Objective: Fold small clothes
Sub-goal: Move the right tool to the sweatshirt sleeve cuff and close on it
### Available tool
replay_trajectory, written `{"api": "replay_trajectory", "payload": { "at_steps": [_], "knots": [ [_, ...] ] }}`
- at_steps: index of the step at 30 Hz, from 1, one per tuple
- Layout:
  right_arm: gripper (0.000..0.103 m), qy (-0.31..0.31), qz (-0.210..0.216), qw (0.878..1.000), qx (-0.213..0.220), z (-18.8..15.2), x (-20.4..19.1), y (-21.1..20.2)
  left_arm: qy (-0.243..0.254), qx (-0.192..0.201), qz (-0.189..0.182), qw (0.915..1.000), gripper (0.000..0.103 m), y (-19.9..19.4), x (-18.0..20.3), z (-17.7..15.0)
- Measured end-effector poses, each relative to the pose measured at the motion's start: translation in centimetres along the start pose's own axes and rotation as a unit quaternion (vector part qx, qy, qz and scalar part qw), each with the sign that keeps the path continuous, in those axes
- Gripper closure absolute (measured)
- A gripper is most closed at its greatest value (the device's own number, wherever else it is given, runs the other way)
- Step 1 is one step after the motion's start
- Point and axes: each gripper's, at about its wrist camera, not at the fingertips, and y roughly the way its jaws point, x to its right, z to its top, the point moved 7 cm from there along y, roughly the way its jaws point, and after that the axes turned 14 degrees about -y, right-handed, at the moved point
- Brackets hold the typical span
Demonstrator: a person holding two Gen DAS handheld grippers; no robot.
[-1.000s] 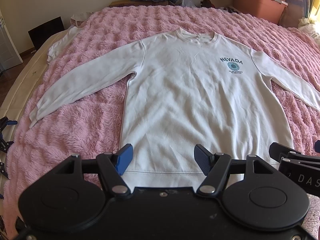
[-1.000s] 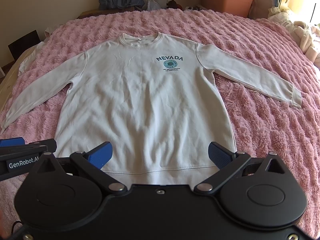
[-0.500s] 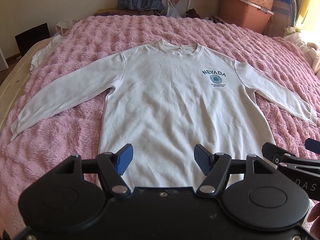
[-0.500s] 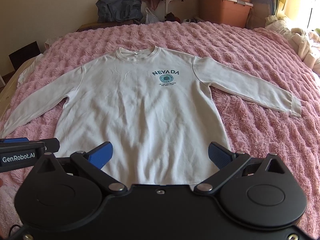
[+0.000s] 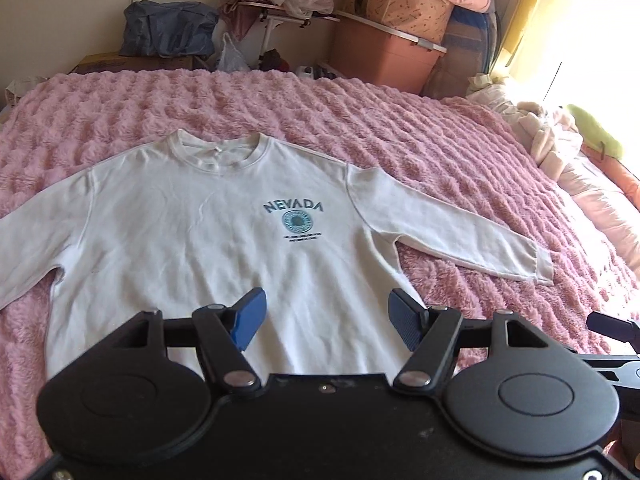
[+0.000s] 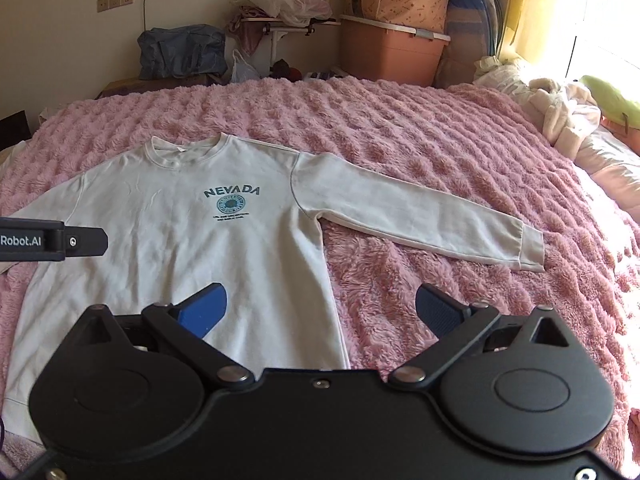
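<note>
White sweatshirt (image 5: 208,240) lies flat, front up, on the pink blanket (image 5: 440,152), sleeve (image 6: 420,216) extended to the side. Left gripper (image 5: 326,314) and right gripper (image 6: 320,308) hover above it, fingers spread wide, holding nothing.

A white long-sleeved sweatshirt (image 5: 200,240) lies flat, front up, on a pink fluffy blanket (image 5: 440,152), its chest printed "NEVADA" above a round teal emblem. One sleeve (image 5: 448,228) stretches out to the right, ending in a ribbed cuff. The left gripper (image 5: 326,316) hangs over the lower part of the garment, its blue-padded fingers (image 5: 250,316) spread apart with nothing between them. Beyond the bed stand a pink storage box (image 5: 384,60), a blue bag (image 5: 168,28) and plastic bags.
</note>
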Motion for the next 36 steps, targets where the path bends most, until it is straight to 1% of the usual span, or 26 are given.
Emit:
{"api": "replay_trajectory", "payload": {
  "at_steps": [2,4,6,8,9,12,14,15,16,17,18,21,24,25,28,31,33,34,36],
  "knots": [
    [0.001,0.010,-0.036,0.999,-0.016,-0.6,2.6,1.5,-0.004,-0.006,-0.017,0.9998,0.032,2.2,1.1,0.7],
    [0.001,0.014,-0.064,0.998,-0.012,-1.0,5.0,2.7,-0.008,-0.013,-0.030,0.9995,0.032,4.8,2.4,1.4],
    [0.001,0.041,-0.064,0.997,-0.008,-1.5,7.4,4.2,-0.013,-0.018,-0.039,0.9990,0.032,7.9,3.7,2.1],
    [0.001,0.085,-0.061,0.995,0.001,-2.2,10.0,5.8,-0.018,-0.018,-0.046,0.9986,0.032,11.0,4.9,2.7],
    [0.001,0.104,-0.068,0.992,0.008,-2.6,11.4,6.7,-0.021,-0.017,-0.052,0.9983,0.032,12.3,5.4,3.0],
    [0.004,0.142,-0.112,0.983,0.023,-3.8,15.1,8.9,-0.032,-0.017,-0.071,0.9968,0.032,16.4,7.0,3.5],
    [0.010,0.157,-0.145,0.976,0.027,-4.7,17.7,10.6,-0.039,-0.023,-0.079,0.9958,0.032,19.9,8.4,3.7],
    [0.020,0.164,-0.156,0.974,0.021,-5.1,18.8,11.4,-0.039,-0.025,-0.083,0.9955,0.032,21.2,8.9,3.6],
    [0.033,0.175,-0.162,0.971,0.018,-5.7,20.2,12.6,-0.037,-0.027,-0.084,0.9954,0.032,22.7,9.5,3.5],
    [0.037,0.186,-0.159,0.970,0.017,-6.3,21.4,13.7,-0.036,-0.030,-0.084,0.9954,0.032,24.0,10.0,3.3],
    [0.039,0.201,-0.154,0.967,0.013,-6.9,22.5,14.9,-0.033,-0.032,-0.085,0.9953,0.032,25.1,10.4,3.2],
    [0.039,0.240,-0.149,0.959,0.016,-8.5,24.9,17.4,-0.029,-0.041,-0.087,0.9949,0.032,28.2,11.7,2.7],
    [0.039,0.270,-0.149,0.951,0.038,-9.6,26.7,19.3,-0.021,-0.051,-0.083,0.9950,0.032,30.5,12.7,1.9],
    [0.039,0.279,-0.144,0.949,0.042,-9.9,27.0,19.7,-0.017,-0.054,-0.080,0.9952,0.032,31.6,13.0,1.5],
    [0.040,0.329,-0.111,0.937,0.037,-10.9,27.9,21.8,-0.006,-0.064,-0.070,0.9954,0.032,33.3,13.5,0.7],
    [0.040,0.376,-0.103,0.920,0.032,-11.9,28.9,23.3,0.004,-0.063,-0.066,0.9958,0.032,34.4,13.9,0.1],
    [0.040,0.399,-0.097,0.911,0.033,-12.3,29.4,24.0,0.007,-0.062,-0.064,0.9960,0.032,34.6,14.1,-0.1],
    [0.040,0.413,-0.097,0.905,0.034,-12.6,29.8,24.4,0.008,-0.062,-0.063,0.9961,0.032,34.6,14.1,-0.2],
    [0.040,0.423,-0.098,0.900,0.045,-12.6,30.4,24.9,0.013,-0.062,-0.060,0.9962,0.032,34.3,14.0,-0.4]
  ]
}}
